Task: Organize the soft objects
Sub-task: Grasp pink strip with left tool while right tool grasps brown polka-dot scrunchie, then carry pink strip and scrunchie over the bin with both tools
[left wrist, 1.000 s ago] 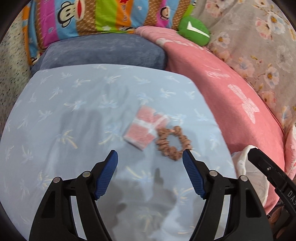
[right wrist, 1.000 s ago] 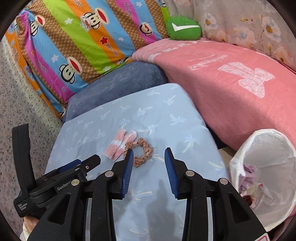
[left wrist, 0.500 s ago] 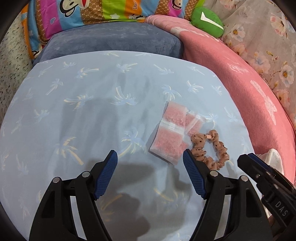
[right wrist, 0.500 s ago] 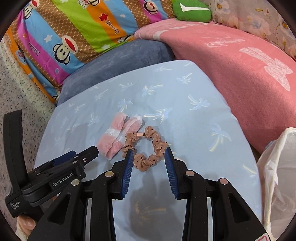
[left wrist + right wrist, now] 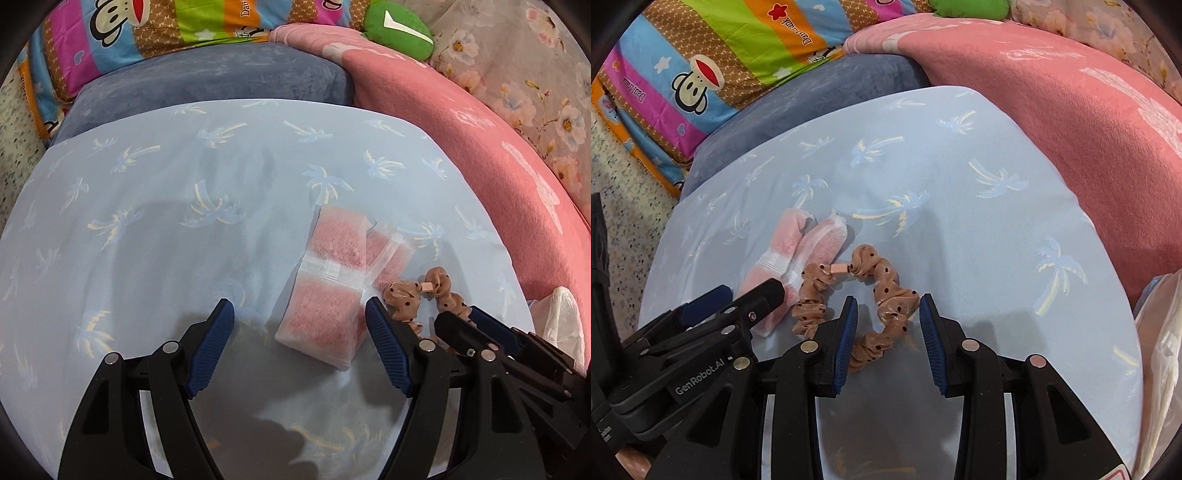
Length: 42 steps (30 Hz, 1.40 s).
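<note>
- Left gripper [image 5: 300, 317], jaws open, hangs over the pink packet [image 5: 328, 291].
- Right gripper [image 5: 885, 314], jaws open, straddles the scrunchie [image 5: 886, 295]; packet at ten o'clock.

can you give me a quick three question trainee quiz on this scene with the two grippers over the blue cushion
1. True or false: the right gripper has closed on the scrunchie.
2. What lies between the open jaws of the left gripper?
A. the pink sock packet
B. the green plush
C. the white bag
3. Fill in: the scrunchie lies on a light blue cushion printed with ___ trees.

Key
1. False: its pads stand either side of the scrunchie's near part, not pressing it.
2. A
3. palm
</note>
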### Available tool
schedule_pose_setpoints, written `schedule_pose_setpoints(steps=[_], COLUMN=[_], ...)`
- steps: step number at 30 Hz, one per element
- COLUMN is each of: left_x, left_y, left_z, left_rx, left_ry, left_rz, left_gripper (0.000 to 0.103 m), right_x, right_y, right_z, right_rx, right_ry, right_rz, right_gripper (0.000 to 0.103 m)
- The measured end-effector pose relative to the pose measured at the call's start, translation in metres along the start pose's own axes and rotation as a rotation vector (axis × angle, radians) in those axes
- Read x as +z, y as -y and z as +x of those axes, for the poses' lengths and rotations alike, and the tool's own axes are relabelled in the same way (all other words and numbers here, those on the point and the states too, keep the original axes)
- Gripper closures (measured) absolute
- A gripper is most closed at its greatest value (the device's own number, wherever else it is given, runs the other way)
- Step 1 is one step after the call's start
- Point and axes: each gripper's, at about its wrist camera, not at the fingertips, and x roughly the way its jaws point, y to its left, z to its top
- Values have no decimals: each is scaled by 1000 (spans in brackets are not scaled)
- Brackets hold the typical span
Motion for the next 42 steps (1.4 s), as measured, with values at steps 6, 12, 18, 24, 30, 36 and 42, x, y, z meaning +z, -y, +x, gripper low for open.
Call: schedule_pose_setpoints(steps=[6,12,18,24,30,36,42], left_x=[0,-1,-4,-7,-8,-11,-15], left_y=[3,6,11,21,35,52,70], left_z=[1,-1,-5,-23,-48,-75,-101], left_rx=[7,-16,-43,-53,-72,-90,-112], left_ry=[12,8,-3,16,59,106,152], left_rz=[16,33,14,19,33,59,91], left_gripper=[43,66,84,86,86,86,86], right_x=[-3,-6,-14,-20,-21,-23,-26], right_y=[-3,-2,9,13,15,18,28], right_z=[1,-1,-10,-34,-72,-113,-155], right_rx=[-19,-55,-28,-5,10,23,31], right_ry=[13,19,-6,19,82,151,218], right_rz=[-30,-48,-16,10,15,21,30], right_gripper=[68,83,92,93,93,93,93])
